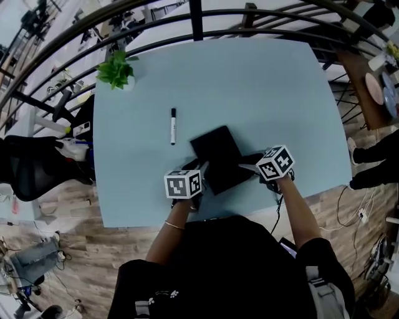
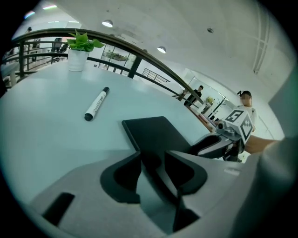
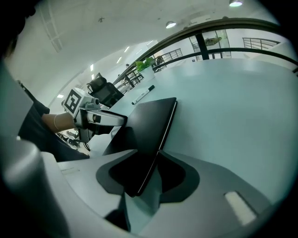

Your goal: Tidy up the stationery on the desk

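Observation:
A flat black notebook (image 1: 218, 152) lies near the front edge of the pale blue desk (image 1: 249, 87). My left gripper (image 1: 197, 168) stands at its near left corner, jaws apart. In the left gripper view the notebook (image 2: 153, 132) runs into the gap of the left gripper (image 2: 153, 158). My right gripper (image 1: 248, 164) comes in from the right. In its own view the notebook's (image 3: 149, 125) thin edge sits tilted between the jaws of the right gripper (image 3: 156, 155), with space around it. A black-capped white marker (image 1: 173, 126) lies apart to the left.
A small potted plant (image 1: 116, 71) stands at the desk's far left corner. A dark curved railing (image 1: 249, 15) runs behind the desk. A black office chair (image 1: 31, 168) is to the left on the wooden floor. The desk's front edge is just under my hands.

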{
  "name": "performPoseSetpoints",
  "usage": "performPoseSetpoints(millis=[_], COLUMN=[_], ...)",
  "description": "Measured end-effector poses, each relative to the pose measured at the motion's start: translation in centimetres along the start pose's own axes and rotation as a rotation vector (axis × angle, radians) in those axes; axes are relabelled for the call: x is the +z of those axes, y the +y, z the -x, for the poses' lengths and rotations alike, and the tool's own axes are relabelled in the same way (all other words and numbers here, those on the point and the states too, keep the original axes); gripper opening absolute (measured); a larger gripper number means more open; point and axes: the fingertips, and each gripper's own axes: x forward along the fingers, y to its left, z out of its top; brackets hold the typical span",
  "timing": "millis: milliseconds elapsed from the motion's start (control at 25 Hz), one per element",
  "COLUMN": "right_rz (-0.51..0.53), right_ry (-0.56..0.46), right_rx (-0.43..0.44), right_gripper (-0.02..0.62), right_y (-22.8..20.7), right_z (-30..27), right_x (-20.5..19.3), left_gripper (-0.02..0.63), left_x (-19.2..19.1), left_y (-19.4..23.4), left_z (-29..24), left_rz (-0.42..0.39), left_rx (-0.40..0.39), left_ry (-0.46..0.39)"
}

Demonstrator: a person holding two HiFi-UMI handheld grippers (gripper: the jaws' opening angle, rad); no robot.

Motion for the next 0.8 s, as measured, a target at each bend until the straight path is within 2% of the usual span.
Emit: performPoseSetpoints(millis=[360, 800], right_rz=[-0.048, -0.059], right_ry=[-0.033, -0.061], right_rx=[0.007, -0.020], right_gripper=[0.132, 0.132], right_y=[2.6, 2.9], right_z=[-1.2, -1.3], right_x=[-0.8, -0.8], left_gripper=[0.156, 0.156], left_x=[1.4, 1.5], left_y=[1.5, 1.5], left_z=[-0.3, -0.3], left_rz=[-0.055, -0.098], left_rx=[0.025, 0.026], left_ry=[-0.003, 0.004])
